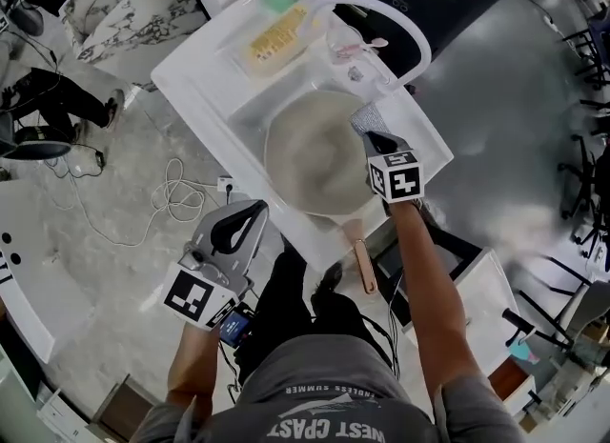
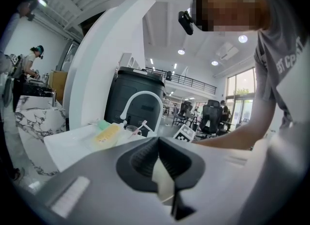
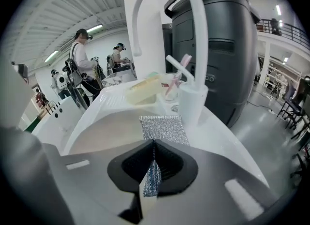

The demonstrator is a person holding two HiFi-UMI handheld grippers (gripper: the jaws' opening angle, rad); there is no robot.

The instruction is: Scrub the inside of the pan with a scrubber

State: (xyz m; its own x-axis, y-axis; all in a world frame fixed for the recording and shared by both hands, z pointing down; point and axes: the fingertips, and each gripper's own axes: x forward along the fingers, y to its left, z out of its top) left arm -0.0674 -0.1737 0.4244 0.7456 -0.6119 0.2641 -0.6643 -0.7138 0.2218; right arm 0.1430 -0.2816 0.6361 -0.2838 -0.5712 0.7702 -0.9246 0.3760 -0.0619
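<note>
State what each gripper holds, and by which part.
Right gripper: the scrubber, pinched at its near end. Left gripper: nothing, jaws together.

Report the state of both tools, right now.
Left tool: closed, holding nothing.
Right tool: closed on the silver scrubber.

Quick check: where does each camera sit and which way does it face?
Head view: on the person's head, steeply down at the pan in the sink; both forearms, left gripper and right gripper show.
Left gripper view: on the left gripper, roughly level toward the faucet; its shut jaws and the person's right arm show.
Right gripper view: on the right gripper, down over the sink; its jaws clamp the scrubber.
Shared: both gripper views show the faucet.
</note>
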